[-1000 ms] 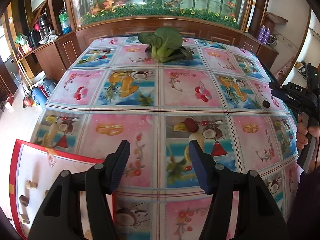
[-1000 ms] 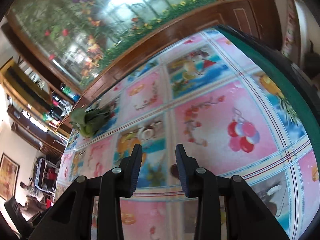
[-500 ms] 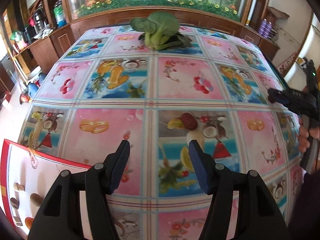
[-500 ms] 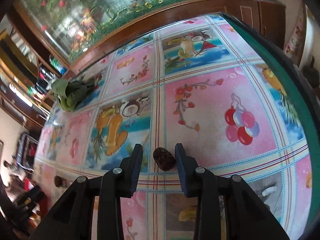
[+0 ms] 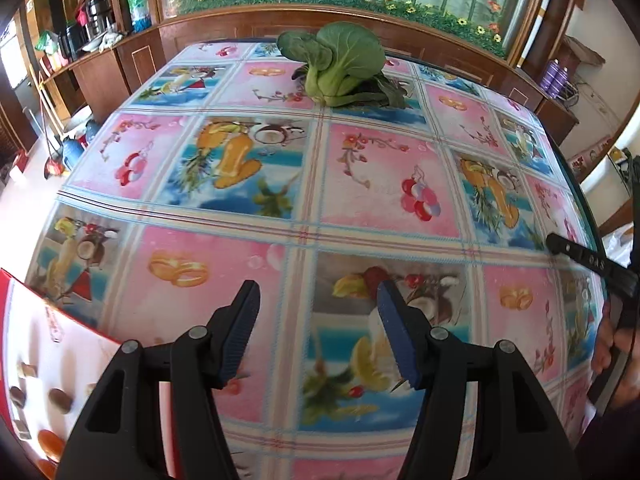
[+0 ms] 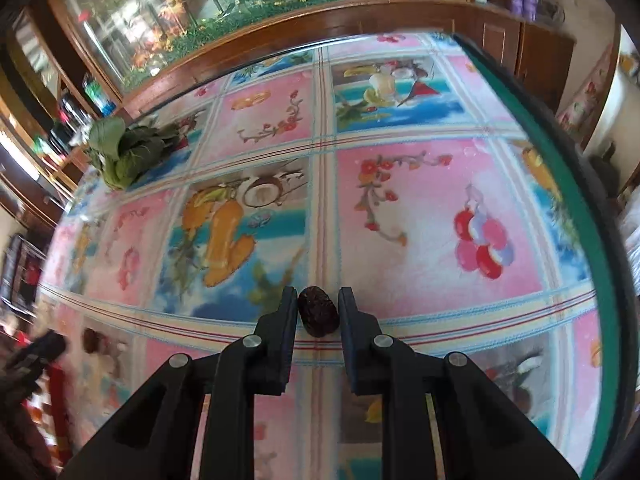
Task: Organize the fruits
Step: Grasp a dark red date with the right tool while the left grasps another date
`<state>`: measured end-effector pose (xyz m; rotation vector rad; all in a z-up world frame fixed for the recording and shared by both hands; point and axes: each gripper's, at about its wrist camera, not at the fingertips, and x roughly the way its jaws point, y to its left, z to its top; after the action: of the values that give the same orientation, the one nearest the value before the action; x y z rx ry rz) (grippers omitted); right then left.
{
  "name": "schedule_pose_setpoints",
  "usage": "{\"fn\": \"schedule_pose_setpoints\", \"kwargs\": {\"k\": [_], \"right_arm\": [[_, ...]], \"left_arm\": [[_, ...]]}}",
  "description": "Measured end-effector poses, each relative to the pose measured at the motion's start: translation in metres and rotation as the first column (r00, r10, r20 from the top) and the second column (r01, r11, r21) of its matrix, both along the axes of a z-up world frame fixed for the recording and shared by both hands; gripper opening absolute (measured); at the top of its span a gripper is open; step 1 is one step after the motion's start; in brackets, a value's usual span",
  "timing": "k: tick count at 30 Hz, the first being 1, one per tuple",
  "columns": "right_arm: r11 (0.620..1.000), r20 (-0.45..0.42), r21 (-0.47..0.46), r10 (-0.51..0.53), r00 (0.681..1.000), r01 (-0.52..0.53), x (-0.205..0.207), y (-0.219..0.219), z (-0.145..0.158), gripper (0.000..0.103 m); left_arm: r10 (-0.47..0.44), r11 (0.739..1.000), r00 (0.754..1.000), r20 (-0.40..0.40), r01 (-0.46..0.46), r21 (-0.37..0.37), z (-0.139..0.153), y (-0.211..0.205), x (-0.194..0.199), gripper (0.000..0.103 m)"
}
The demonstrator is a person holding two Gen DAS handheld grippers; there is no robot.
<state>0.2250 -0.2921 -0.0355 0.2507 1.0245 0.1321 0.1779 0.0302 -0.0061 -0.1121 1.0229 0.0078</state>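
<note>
the right gripper (image 6: 319, 312) pinches a wrinkled date (image 6: 319, 317) (near the table's green edge (image 6: 576, 216)); it could roll out of so shallow a hold. the left gripper (image 5: 318, 330) gapes, holding nothing.

Date (image 6: 319, 316) lies on tablecloth (image 6: 420, 200) between right tongs (image 6: 319, 312).

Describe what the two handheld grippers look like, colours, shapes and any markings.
Both the left gripper and right gripper are matte black plastic: angular two-finger frames with triangular cutouts and silver pivot pins. The left's pads are ribbed dark blue. White lettering marks the right gripper's body in the left view.
</note>
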Motion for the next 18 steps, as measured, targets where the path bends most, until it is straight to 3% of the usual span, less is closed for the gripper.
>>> {"fn": "schedule_pose_setpoints", "kwargs": {"k": [6, 15, 17, 18], "right_arm": [[0.988, 0.005, 0.154, 0.008, 1.0, -0.008, -0.004, -0.005, 0.007, 0.02], [0.978, 0.028, 0.209, 0.004, 1.0, -0.01, -0.007, -0.001, 0.017, 0.019], [0.977, 0.024, 0.214, 0.011, 1.0, -0.016, -0.006, 0.0, 0.016, 0.019], [0.977, 0.024, 0.211, 0.009, 1.0, -0.013, -0.005, 0.0, 0.016, 0.019]], "left_arm": [[-0.013, 1.0, 0.999, -0.053, 0.014, 0.001, -0.016, -0.036, 0.022, 0.062], [0.011, 1.0, 0.998, -0.058, -0.01, 0.014, -0.028, -0.042, 0.026, 0.062], [0.016, 1.0, 0.999, -0.051, -0.015, 0.023, -0.029, -0.04, 0.027, 0.049], [0.018, 0.999, 0.999, -0.048, -0.017, 0.033, -0.029, -0.04, 0.028, 0.047]]}}
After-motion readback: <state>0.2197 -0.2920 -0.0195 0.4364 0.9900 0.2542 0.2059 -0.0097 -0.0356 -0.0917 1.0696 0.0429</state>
